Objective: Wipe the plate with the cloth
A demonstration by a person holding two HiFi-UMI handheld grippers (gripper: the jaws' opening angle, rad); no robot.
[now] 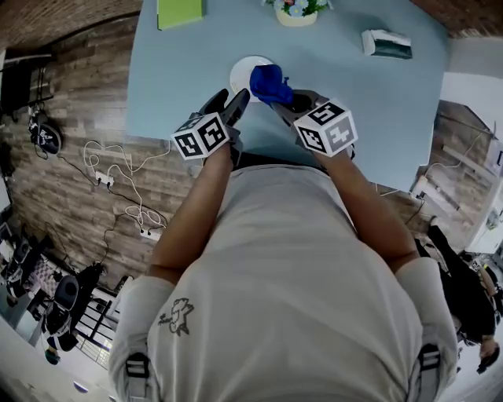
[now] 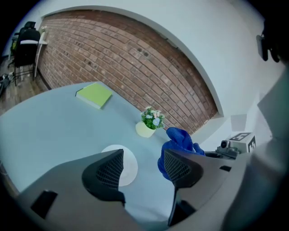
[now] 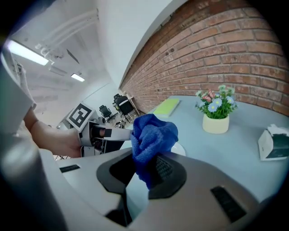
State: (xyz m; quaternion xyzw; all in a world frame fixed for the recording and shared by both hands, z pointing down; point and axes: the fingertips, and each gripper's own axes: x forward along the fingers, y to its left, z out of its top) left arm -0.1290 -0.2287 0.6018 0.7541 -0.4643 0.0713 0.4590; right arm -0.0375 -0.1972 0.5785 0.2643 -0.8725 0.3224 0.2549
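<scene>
right gripper (image 3: 143, 170) is clamped on the blue cloth (image 3: 152, 135), which is bunched and held up off the table (image 1: 181, 78). left gripper (image 2: 143, 168) has its jaws wide apart with nothing gripped. white plate (image 1: 241, 74) lies flat on the table, partly under the raised cloth.

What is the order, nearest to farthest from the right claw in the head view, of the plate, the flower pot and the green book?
1. Plate, just ahead of the right claw, partly behind the cloth it grips.
2. Flower pot, farther ahead, slightly right.
3. Green book, farthest, ahead and well left.
</scene>
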